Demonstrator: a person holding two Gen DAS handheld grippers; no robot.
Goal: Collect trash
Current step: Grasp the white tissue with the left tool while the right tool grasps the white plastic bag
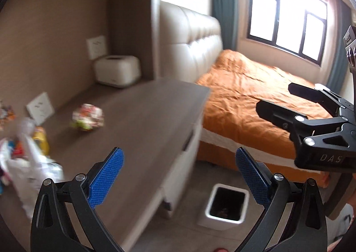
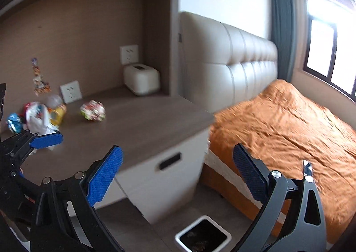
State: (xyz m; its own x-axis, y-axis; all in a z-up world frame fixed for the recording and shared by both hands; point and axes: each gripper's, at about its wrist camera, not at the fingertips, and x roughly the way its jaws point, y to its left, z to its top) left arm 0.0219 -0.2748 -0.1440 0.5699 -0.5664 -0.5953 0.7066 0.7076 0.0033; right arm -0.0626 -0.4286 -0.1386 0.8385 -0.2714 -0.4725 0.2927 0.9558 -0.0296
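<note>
Both my tongs gape wide, gripping nothing, above the desk edge.
"DAS" reads on my right gripper (image 1: 280,96); left gripper (image 1: 179,176) empty too. Crumpled wrapper ball (image 2: 92,110), multicoloured, sits left-centre on the desk (image 2: 144,127), wrapper pile (image 2: 35,118) far left, white bin (image 2: 203,236) bottom centre.

crumpled wrapper ball (image 2: 92,110) and trash pile (image 2: 35,117) on desktop (image 2: 142,127)

Matt wood-grain desk top (image 2: 144,127), crinkly glossy wrapper ball (image 2: 92,110), padded leather-look headboard (image 2: 233,62), rumpled orange cloth bedspread (image 2: 289,122)
</note>
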